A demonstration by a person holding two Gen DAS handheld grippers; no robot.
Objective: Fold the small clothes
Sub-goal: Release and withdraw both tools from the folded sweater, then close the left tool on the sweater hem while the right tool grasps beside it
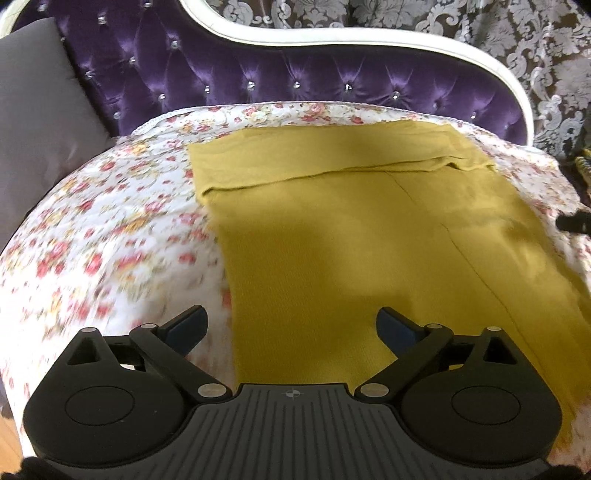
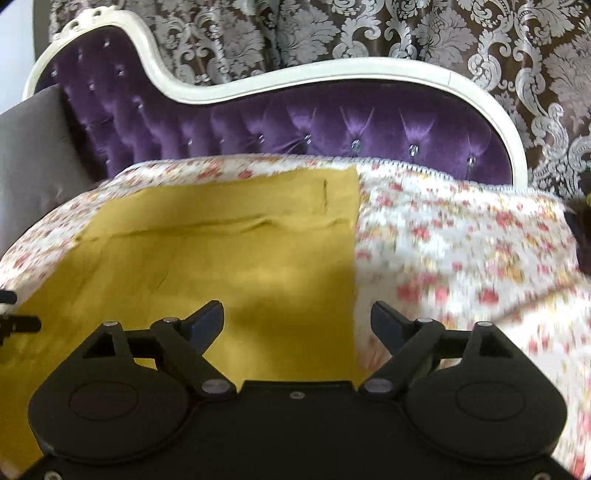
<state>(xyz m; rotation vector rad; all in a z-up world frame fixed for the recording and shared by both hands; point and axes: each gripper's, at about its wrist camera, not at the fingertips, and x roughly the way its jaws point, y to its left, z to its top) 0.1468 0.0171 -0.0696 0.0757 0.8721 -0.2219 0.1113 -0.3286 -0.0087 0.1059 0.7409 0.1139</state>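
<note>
Left gripper [image 1: 291, 325] wide, empty, over mustard garment [image 1: 332, 229], floral cover [image 1: 110, 229]

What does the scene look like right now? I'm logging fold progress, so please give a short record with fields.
garment: mustard-yellow garment, lying flat, far end folded over in a band
surface: floral cover on a purple tufted sofa
left gripper: open, above the garment's near left edge, nothing between the fingers
right gripper: open, over the garment's right edge, nothing held
other: grey cushion at the left; patterned curtain behind
fold stage: one fold visible, not finished
</note>
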